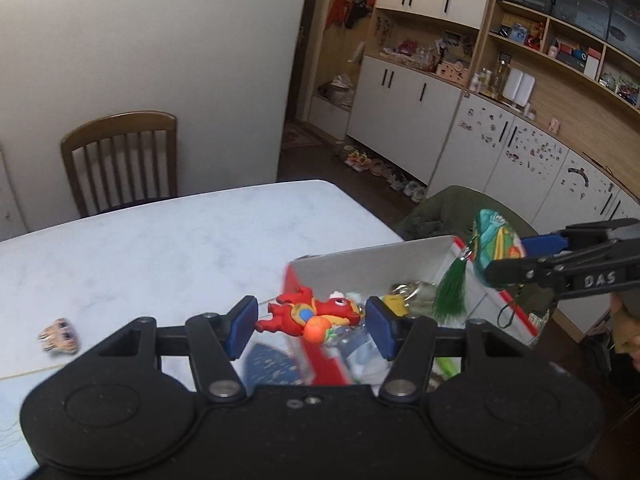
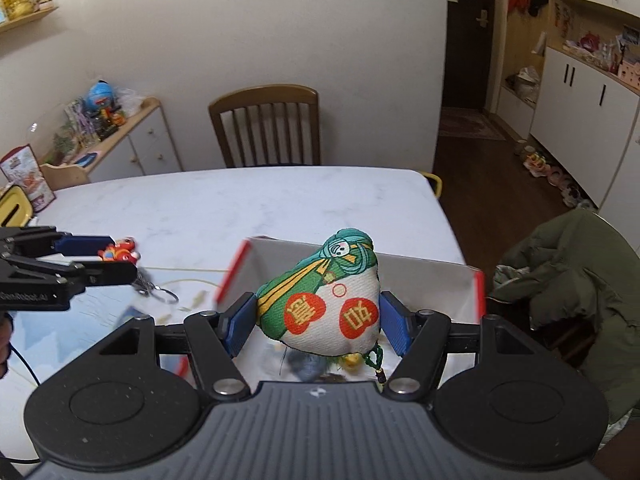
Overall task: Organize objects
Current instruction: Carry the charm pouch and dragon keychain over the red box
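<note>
The sachet (image 2: 324, 300) is white and green — two orange-red patches with yellow characters — and its tassel (image 1: 452, 292) is dark green. The keychain figure (image 1: 312, 312) is red; the counter (image 1: 160, 240) is white marble-veined.

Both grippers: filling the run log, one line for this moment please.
left gripper: holds red toy | right gripper: holds pouch over box

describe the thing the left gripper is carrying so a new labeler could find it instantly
Start at the white marble table and find the red-edged cardboard box at its near right corner. Over the box's left wall, the left gripper holds a red cartoon animal keychain between its blue pads. Its glossy red body, orange ball and dangling key ring separate it from the green-and-white fabric sachet in the right gripper.
</note>
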